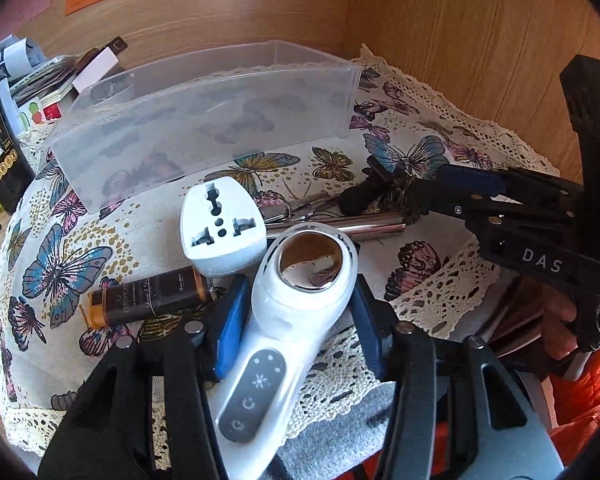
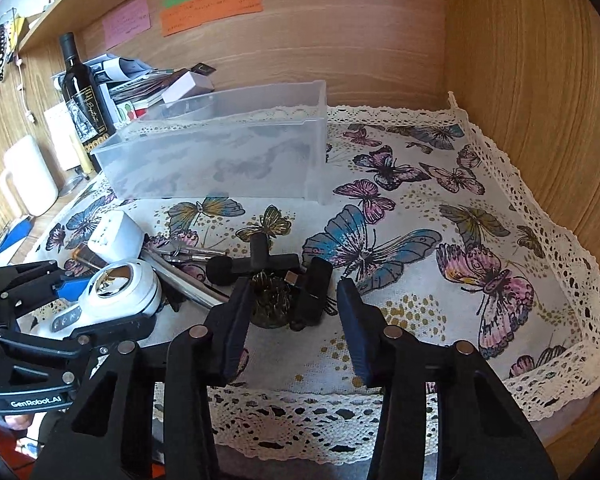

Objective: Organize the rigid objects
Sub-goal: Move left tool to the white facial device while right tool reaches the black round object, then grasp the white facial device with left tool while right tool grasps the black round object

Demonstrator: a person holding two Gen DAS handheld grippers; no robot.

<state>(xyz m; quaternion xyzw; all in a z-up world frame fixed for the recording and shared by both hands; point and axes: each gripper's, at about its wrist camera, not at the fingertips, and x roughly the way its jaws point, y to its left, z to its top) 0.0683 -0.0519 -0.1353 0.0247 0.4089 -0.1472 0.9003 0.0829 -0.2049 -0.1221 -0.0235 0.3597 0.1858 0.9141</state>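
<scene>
Left hand-held gripper (image 1: 296, 320) straddles white device (image 1: 284, 320), jaws apart; brown tube (image 1: 148, 298) shows only here.

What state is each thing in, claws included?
Clear plastic bin: upright, looks empty.
Wine bottle: upright, capped.
Brown tube: lying flat, capped.
Travel adapter: lying socket-face up.
White facial massager: lying flat, head between left claw's fingers.
Left claw: astride massager; contact unclear.
Right claw: open, black pieces between fingers.

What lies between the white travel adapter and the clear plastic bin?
Only bare butterfly cloth separates the travel adapter from the clear bin; the left wrist view shows it best.
</scene>
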